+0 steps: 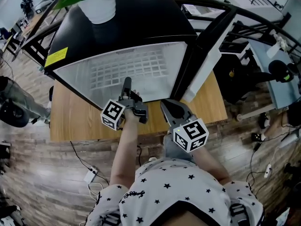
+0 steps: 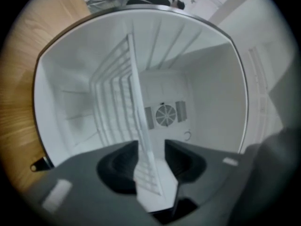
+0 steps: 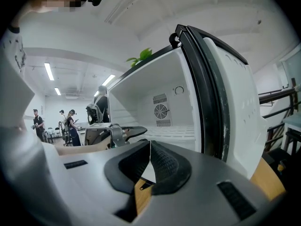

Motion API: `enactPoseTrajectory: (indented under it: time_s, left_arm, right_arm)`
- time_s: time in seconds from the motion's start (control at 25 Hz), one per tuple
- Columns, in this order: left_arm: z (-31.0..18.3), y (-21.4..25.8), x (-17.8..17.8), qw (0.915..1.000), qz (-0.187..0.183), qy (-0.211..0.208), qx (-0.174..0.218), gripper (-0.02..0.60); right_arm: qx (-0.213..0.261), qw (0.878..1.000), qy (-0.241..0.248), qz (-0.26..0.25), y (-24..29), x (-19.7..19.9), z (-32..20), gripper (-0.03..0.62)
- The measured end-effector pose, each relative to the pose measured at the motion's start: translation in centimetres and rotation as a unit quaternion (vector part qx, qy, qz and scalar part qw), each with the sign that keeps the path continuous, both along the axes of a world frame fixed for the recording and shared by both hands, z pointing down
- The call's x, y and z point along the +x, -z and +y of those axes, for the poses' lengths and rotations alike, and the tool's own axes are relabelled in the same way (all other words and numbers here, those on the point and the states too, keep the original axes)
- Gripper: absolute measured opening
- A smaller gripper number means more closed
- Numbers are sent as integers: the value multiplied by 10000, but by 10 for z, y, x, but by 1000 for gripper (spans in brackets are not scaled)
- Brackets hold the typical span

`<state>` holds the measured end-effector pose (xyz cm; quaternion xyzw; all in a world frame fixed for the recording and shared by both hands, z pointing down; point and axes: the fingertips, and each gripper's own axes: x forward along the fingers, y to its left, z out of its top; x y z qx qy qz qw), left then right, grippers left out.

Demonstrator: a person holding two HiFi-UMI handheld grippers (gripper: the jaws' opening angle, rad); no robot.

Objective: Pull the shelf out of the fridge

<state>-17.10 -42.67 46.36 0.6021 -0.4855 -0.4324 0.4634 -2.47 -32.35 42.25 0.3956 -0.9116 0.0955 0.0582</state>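
One risk: left tongs [image 2: 150,145] stand wide astride the shelf [image 2: 126,91] edge, which runs ahead into the fridge [image 2: 211,93]; closing askew could slip off. Beside them, right tongs [image 3: 149,147] are pinched together, empty.

Light: bright, even, from ceiling strips [image 3: 48,72] | glare: fridge [image 2: 211,88] interior washed white | blur: left gripper view soft | edges: fisheye bend, dark corners

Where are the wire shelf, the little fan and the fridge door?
wire shelf [image 2: 113,102], left gripper view, on its grid of bars.
fan [image 2: 165,115], left gripper view, on its round middle.
fridge door [image 3: 235,107], right gripper view, on its white inner lining.
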Motion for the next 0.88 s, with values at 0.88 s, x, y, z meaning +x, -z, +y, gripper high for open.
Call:
enactPoseTrajectory:
  time_s: [0.88]
  left_arm:
    - [-44, -5, -13, 9982, 316, 503, -121, 50]
  right_arm:
    - [-110, 9999, 50, 30, -11, 6, -24, 21]
